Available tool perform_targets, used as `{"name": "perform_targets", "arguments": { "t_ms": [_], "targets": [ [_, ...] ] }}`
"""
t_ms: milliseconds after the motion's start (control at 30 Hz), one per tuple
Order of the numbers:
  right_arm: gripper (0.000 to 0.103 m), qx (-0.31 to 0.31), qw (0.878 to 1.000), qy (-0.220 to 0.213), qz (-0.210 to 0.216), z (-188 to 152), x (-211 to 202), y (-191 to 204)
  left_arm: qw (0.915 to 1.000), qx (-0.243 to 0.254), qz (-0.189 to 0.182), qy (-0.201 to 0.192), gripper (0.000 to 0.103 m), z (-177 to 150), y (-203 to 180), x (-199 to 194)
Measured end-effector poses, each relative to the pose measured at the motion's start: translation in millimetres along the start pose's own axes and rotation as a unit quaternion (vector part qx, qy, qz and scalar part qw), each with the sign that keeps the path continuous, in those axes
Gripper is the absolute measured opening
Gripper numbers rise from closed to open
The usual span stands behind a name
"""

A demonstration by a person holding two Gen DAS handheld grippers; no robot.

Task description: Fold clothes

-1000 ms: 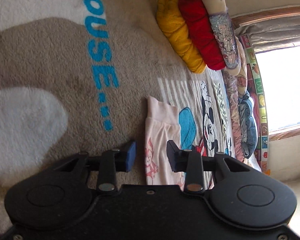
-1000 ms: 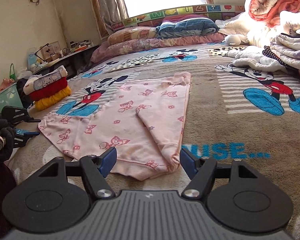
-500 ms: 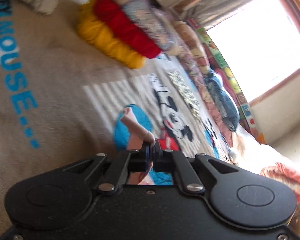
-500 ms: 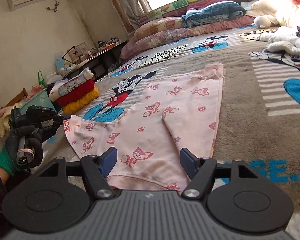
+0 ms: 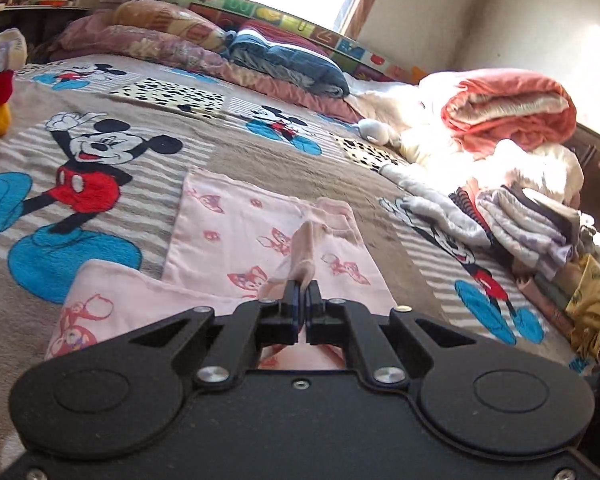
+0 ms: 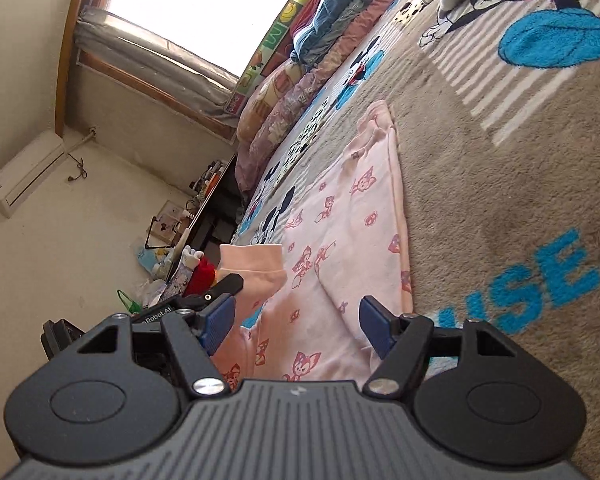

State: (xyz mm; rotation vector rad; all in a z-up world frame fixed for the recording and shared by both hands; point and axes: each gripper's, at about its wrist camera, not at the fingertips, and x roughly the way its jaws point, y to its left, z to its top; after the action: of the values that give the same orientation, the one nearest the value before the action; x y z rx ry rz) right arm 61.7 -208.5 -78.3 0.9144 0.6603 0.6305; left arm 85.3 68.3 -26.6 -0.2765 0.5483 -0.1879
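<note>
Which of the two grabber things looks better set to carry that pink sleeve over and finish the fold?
Left. The left gripper has its jaws already shut on the cuff of the pink top, lifted off the blanket. The right gripper hangs open above the top's hem, holding nothing.

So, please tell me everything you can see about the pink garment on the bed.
The pink garment is soft knit cloth printed with small pink fox-like figures, with a ribbed cuff on one part. It looks like a child's pajama piece. Most of it lies flat on the Mickey Mouse blanket, one part already folded over. The left gripper is shut on the cuffed end and holds it above the rest. The right gripper hovers open over the near edge, not touching it.
</note>
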Motion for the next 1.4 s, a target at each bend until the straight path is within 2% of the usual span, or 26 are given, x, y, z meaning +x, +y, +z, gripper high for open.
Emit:
{"name": "perform_targets", "arguments": {
  "t_ms": [67, 133, 200, 333, 467, 600, 700, 767, 867, 1100, 1267, 1300, 1333, 1400],
  "targets": [
    [0.070, 0.000, 1.000, 0.000, 0.001, -0.3, 1.2, -0.1, 0.9991, 0.039, -0.015, 0.012, 0.005, -6.3, -10.5, 4.5],
    [0.070, -0.001, 1.000, 0.002, 0.001, -0.2, 3.1, -0.3, 0.9974, 0.034, -0.057, 0.027, 0.014, -8.2, -11.4, 2.5],
    [0.070, -0.003, 1.000, 0.005, -0.004, 1.0, 5.7, -0.1, 0.9963, 0.025, -0.078, 0.026, 0.016, -3.6, -7.8, -6.7],
    [0.068, -0.038, 0.999, 0.011, -0.028, 5.4, 10.0, 10.6, 0.9965, -0.048, -0.068, -0.008, 0.016, 18.9, 27.3, -33.3],
    [0.067, -0.073, 0.996, 0.020, -0.053, 8.1, 17.7, 27.1, 0.9913, -0.122, -0.041, -0.031, 0.018, 29.9, 70.4, -52.3],
    [0.065, -0.029, 0.996, 0.050, -0.062, -4.7, 34.6, 32.6, 0.9820, -0.182, -0.023, -0.045, 0.018, 35.6, 104.2, -68.0],
    [0.066, -0.010, 0.995, 0.050, -0.089, -15.4, 47.5, 40.2, 0.9802, -0.187, -0.035, -0.055, 0.018, 38.9, 104.4, -74.5],
    [0.066, -0.001, 0.992, 0.039, -0.121, -16.7, 55.3, 46.4, 0.9799, -0.186, -0.042, -0.057, 0.018, 40.0, 103.2, -76.0],
    [0.066, 0.025, 0.989, 0.031, -0.143, -13.7, 63.6, 48.8, 0.9797, -0.185, -0.052, -0.057, 0.018, 41.3, 101.4, -77.4],
    [0.067, 0.018, 0.977, 0.032, -0.210, -13.5, 89.6, 61.8, 0.9763, -0.199, -0.054, -0.065, 0.018, 43.9, 109.4, -81.1],
    [0.066, -0.005, 0.974, 0.023, -0.225, -19.0, 105.3, 71.9, 0.9741, -0.207, -0.055, -0.072, 0.018, 45.2, 115.2, -85.2],
    [0.065, -0.008, 0.973, 0.019, -0.229, -20.4, 107.5, 72.9, 0.9738, -0.208, -0.055, -0.074, 0.018, 45.6, 115.9, -85.8],
    [0.059, -0.011, 0.972, 0.015, -0.233, -21.8, 109.7, 73.9, 0.9735, -0.209, -0.056, -0.075, 0.018, 46.0, 116.5, -86.4],
    [0.057, -0.007, 0.970, 0.006, -0.242, -25.0, 112.5, 72.2, 0.9729, -0.211, -0.057, -0.077, 0.018, 46.5, 117.5, -87.3]
  ]
}}
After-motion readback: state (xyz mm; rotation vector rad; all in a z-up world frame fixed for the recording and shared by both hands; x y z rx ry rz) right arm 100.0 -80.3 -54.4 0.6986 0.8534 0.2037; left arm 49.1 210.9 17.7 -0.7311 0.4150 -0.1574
